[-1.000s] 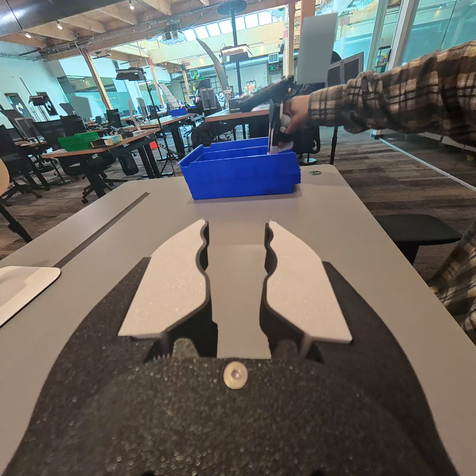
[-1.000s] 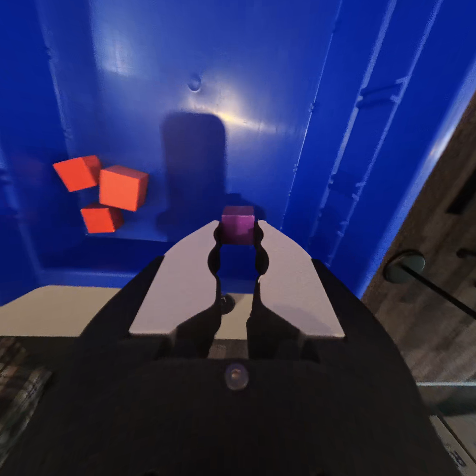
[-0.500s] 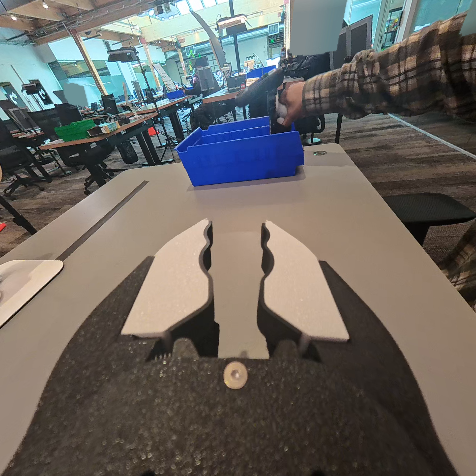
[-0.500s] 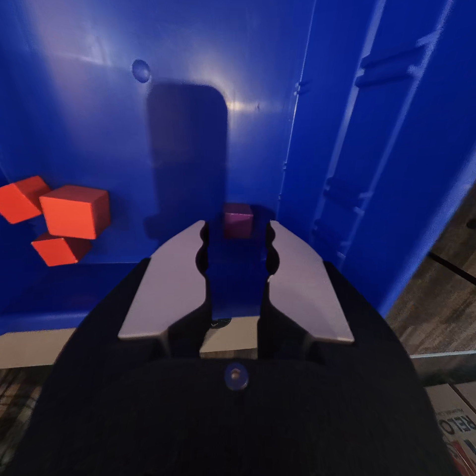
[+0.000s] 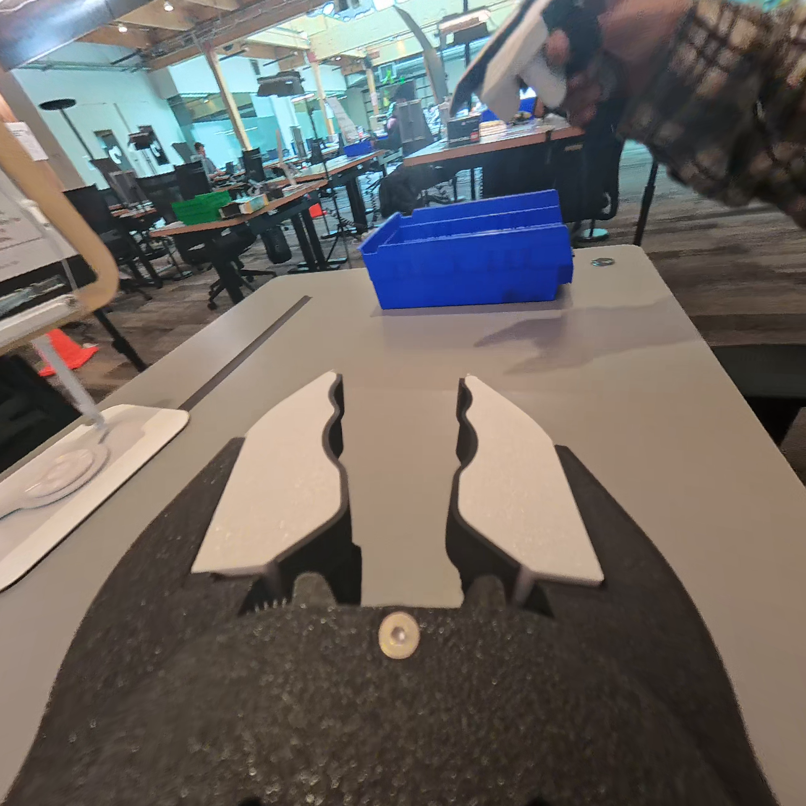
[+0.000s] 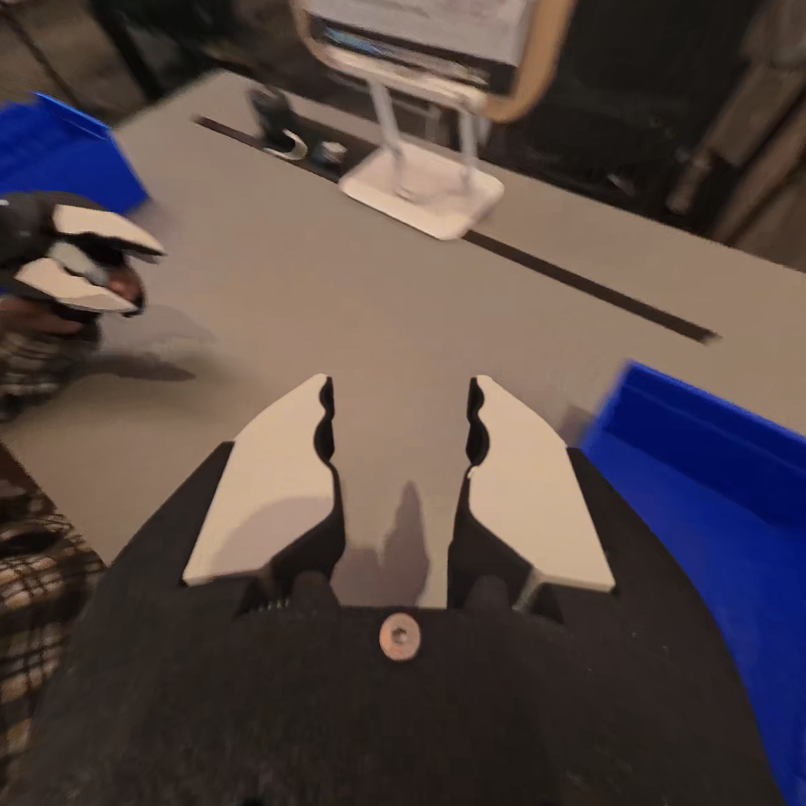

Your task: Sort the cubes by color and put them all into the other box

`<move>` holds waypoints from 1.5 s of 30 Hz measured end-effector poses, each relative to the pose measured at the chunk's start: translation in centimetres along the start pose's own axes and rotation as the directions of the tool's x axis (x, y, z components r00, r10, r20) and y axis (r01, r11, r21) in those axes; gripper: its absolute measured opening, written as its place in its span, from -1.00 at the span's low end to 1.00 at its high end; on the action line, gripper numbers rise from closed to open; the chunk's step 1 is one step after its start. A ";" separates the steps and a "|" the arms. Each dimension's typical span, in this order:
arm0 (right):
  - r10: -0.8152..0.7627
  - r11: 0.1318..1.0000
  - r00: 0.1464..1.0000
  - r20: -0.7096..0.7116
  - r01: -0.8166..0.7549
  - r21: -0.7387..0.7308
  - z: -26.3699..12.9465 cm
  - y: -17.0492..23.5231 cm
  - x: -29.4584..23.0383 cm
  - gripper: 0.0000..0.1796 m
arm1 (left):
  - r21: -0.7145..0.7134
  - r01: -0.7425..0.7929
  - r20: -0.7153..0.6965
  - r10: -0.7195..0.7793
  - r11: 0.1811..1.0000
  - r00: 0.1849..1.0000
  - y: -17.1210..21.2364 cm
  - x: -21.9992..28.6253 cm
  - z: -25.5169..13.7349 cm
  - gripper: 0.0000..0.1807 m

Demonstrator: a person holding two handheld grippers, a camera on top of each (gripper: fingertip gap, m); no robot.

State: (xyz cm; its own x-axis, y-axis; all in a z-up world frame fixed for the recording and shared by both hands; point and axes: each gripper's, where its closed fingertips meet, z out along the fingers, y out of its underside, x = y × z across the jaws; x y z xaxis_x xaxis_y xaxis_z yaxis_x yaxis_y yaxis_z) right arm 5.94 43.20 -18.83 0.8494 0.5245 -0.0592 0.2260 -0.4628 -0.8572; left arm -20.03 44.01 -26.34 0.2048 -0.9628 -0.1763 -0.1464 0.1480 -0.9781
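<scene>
No cubes show in either view. In the left wrist view a blue box (image 5: 466, 261) stands at the far end of the grey table (image 5: 567, 436); its inside is hidden. My left gripper (image 5: 401, 377) is open and empty, low over the table. My right gripper (image 5: 506, 83), blurred, is in the air above and right of that box, held by a hand in a plaid sleeve. In the right wrist view my right gripper (image 6: 401, 379) is open and empty above the table, with a blue box (image 6: 706, 479) at its right. The left gripper (image 6: 146, 281) shows far left.
A second blue box (image 6: 56, 148) stands behind the left gripper. A white stand with a framed board (image 6: 427, 192) sits at the table's edge, and also shows in the left wrist view (image 5: 87, 458). A dark slot (image 6: 589, 288) runs along the table. Office desks lie beyond.
My right gripper opened and left the purple cube in the blue box beside three orange cubes, then rose out and swung toward the table. My left gripper stayed open and drew back.
</scene>
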 end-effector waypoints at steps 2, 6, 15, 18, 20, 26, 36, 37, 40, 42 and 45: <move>-0.035 0.995 0.988 0.148 0.020 0.098 3.4 -0.6 -4.2 -0.26 | -0.018 0.000 0.036 0.001 1.000 0.999 -1.0 -0.6 -1.7 -0.42; -0.107 0.963 0.926 0.363 0.005 0.270 10.5 -0.9 -10.1 -0.03 | -0.124 -0.008 0.158 0.027 0.992 0.987 -3.1 -2.5 -7.7 -0.28; -0.192 0.932 0.835 0.516 -0.010 0.363 19.7 0.2 -16.4 -0.05 | -0.618 0.354 0.602 0.133 0.702 0.787 0.1 -9.2 -34.4 -0.13; -0.240 0.934 0.839 0.489 0.062 0.352 20.3 1.3 -17.0 -0.10 | -0.569 0.641 0.747 -0.002 0.514 0.665 4.7 -8.4 -41.6 -0.12; -0.223 0.937 0.840 0.495 0.045 0.347 20.3 1.7 -17.1 -0.15 | -0.483 0.768 0.830 -0.059 0.421 0.554 7.7 -7.6 -44.4 -0.12; -0.169 0.948 0.840 0.516 -0.005 0.319 20.3 2.5 -17.0 -0.13 | -0.169 0.955 0.956 -0.197 0.244 0.220 14.4 -6.3 -46.8 -0.27; -0.167 0.956 0.826 0.539 0.003 0.292 19.6 2.9 -17.5 -0.14 | -0.030 0.998 0.984 -0.175 0.047 0.038 18.1 -6.2 -46.9 -0.35; -0.170 0.956 0.827 0.537 0.006 0.293 19.6 2.9 -17.5 -0.14 | -0.029 0.999 0.985 -0.168 0.029 0.033 18.4 -6.1 -46.9 -0.36; -0.168 0.956 0.824 0.542 0.002 0.294 19.3 2.7 -17.6 -0.14 | -0.019 1.000 0.991 -0.132 -0.004 0.018 19.1 -6.0 -47.2 -0.37; -0.165 0.955 0.822 0.545 -0.005 0.296 19.2 2.6 -17.6 -0.14 | -0.010 1.000 0.994 -0.113 -0.024 0.007 19.6 -5.9 -47.5 -0.39; -0.165 0.955 0.821 0.547 -0.007 0.297 19.1 2.6 -17.6 -0.15 | -0.010 0.999 0.995 -0.101 -0.038 0.006 19.9 -6.1 -47.8 -0.48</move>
State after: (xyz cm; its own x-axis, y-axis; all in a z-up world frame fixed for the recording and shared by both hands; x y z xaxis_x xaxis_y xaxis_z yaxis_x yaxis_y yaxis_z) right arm -17.49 46.42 -29.73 0.3991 0.8976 -0.1872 0.0684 -0.2328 -0.9701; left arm -70.45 41.98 -39.48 0.9788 0.2044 -0.0122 0.2008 -0.9699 -0.1378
